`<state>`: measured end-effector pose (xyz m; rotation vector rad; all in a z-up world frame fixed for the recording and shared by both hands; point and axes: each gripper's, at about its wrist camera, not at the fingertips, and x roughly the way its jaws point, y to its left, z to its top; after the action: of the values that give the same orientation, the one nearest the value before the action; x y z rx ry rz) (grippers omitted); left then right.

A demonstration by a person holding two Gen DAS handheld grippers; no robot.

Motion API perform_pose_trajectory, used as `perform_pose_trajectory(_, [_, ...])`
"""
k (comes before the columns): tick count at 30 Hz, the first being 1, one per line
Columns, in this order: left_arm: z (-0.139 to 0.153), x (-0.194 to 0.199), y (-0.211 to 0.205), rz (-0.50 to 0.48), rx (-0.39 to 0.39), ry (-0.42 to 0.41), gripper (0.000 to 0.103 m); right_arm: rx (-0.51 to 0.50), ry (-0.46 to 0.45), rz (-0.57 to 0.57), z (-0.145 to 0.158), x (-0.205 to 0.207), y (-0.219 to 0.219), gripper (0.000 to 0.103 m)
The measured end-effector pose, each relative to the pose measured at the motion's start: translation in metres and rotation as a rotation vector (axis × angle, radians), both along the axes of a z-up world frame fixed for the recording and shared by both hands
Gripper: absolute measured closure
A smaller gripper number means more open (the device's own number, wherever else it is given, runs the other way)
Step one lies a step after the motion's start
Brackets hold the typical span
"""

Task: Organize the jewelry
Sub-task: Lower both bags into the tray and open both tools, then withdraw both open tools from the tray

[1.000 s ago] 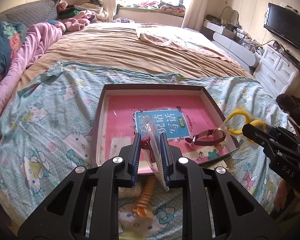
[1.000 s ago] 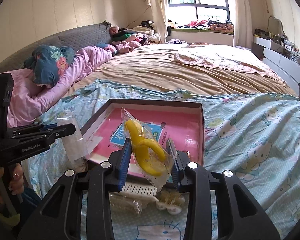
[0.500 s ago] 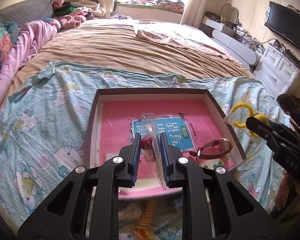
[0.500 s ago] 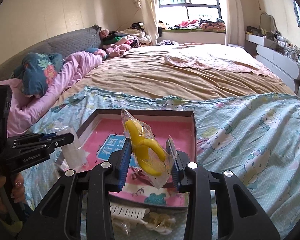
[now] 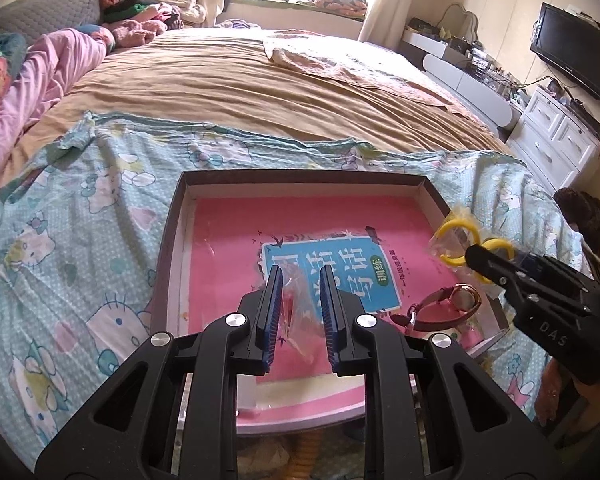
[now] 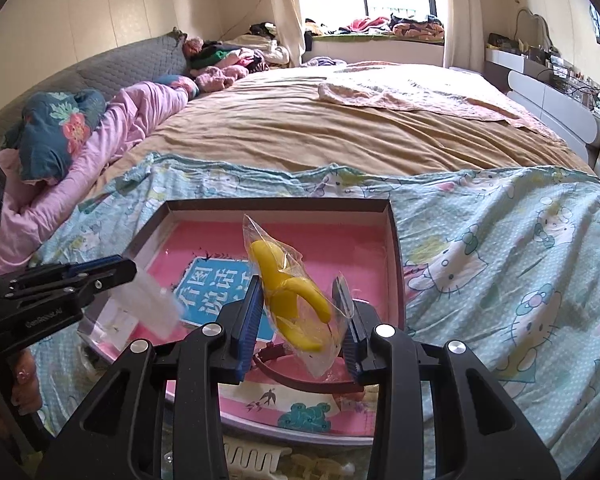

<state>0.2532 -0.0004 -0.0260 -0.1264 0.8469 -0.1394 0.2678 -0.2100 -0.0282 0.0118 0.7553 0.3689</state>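
While both tongs grip bags, a watch (image 5: 458, 306) lies in the box (image 5: 300, 178).

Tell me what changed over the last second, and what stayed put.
Both grippers have moved forward over the box, which now fills more of each view. The left gripper still pinches its small clear bag with something red inside; the right gripper still clamps the bagged yellow hair clip. Nothing was let go. The pink book and the watch lie in the box as before.
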Motion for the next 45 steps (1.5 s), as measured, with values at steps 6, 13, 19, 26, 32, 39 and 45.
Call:
perform_pose_trajectory(6, [-0.009,0.007,0.006,0.001,-0.014,0.027,0.091,-0.015,0.021,-0.011,-0.01,0.011,0.006,0.069])
perform_pose_trajectory(13, [-0.015,0.016,0.017,0.026,-0.03,0.041,0.091,-0.029,0.087,-0.018,-0.026,0.028,0.015,0.066])
perform_pose_trajectory(19, [-0.017,0.017,0.026,0.046,-0.035,0.047,0.083,-0.013,0.129,-0.038,-0.037,0.032,0.014,0.057])
perform_pose_trajectory(26, [-0.013,0.012,0.032,0.07,-0.026,0.03,0.065,0.01,0.095,-0.061,-0.031,0.023,0.011,0.031])
perform_pose_trajectory(32, [-0.011,0.009,0.033,0.079,-0.014,0.021,0.045,0.024,0.09,-0.078,-0.026,0.018,0.007,0.024])
perform_pose_trajectory(39, [-0.008,0.005,0.035,0.092,-0.002,0.008,0.028,0.035,0.069,-0.101,-0.018,0.013,0.0,0.018])
perform_pose_trajectory(45, [-0.003,-0.001,0.042,0.117,-0.003,-0.01,0.022,0.046,0.054,-0.105,-0.01,0.006,-0.004,0.018])
